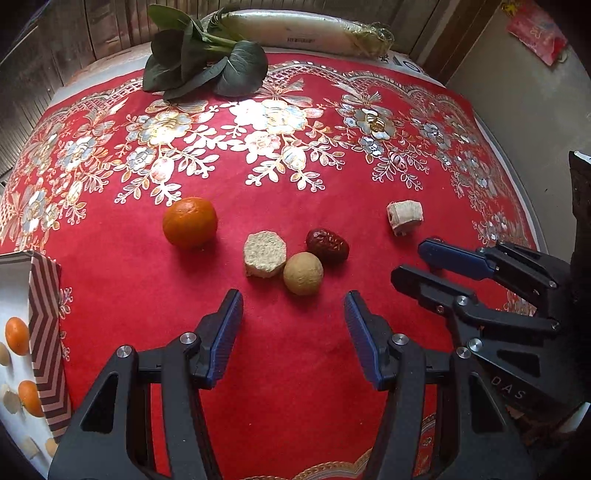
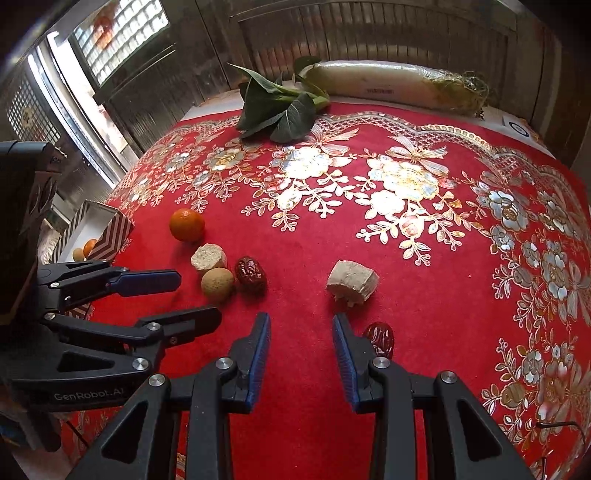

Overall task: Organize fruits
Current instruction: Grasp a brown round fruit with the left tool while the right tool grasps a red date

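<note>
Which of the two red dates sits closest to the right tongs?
The red date lying alone beside the right tongs, partly hidden behind one finger. The other date lies farther off, beside the round longan.

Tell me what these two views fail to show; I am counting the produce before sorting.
- Box: cut off by the left wrist frame edge; the right wrist view shows only a sliver behind its striped wall, so its contents cannot be counted.
- Second red date: partly hidden behind the right gripper finger; absent from the left wrist view.
- Daikon label: too small to read in either view.
</note>
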